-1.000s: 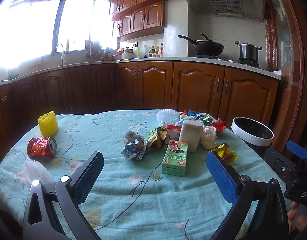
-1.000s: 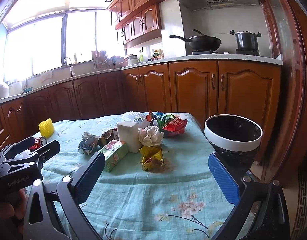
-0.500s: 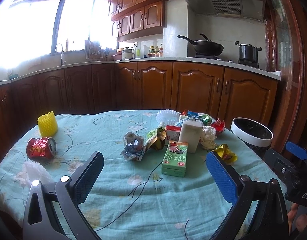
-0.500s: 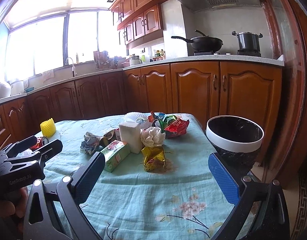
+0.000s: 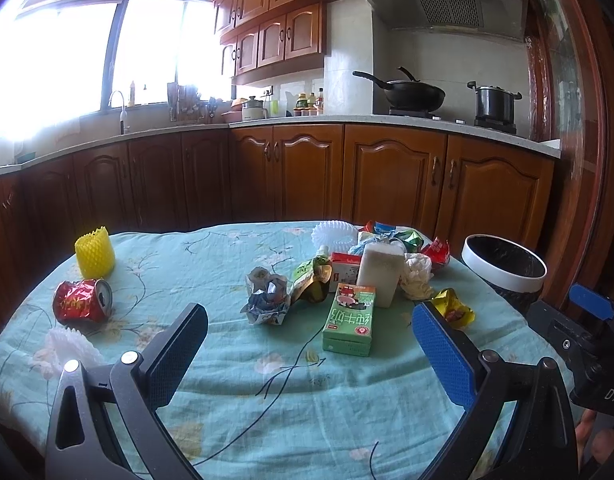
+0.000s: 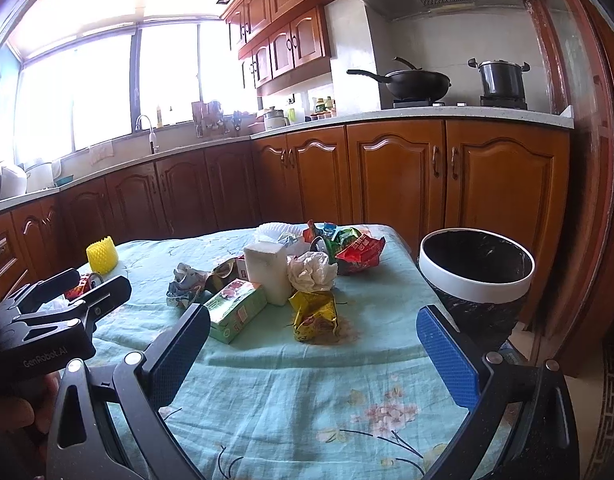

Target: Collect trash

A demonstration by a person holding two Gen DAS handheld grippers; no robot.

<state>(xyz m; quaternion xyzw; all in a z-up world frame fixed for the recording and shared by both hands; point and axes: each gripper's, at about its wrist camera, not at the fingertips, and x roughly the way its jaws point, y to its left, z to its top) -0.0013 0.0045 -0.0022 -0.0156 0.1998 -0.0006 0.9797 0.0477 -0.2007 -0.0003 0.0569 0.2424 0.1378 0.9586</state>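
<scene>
Lying flat, green carton [image 5: 350, 318] pointing toward claw [image 5: 311, 354].

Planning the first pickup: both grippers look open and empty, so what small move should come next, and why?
Probably ease the right gripper forward onto the yellow wrapper: it lies nearest, straight ahead between the open jaws, and close to the bin.

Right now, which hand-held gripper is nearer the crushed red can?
Left. The left hand-held gripper hovers open beside the red can; the right hand-held gripper is across the table, by the bin.
</scene>
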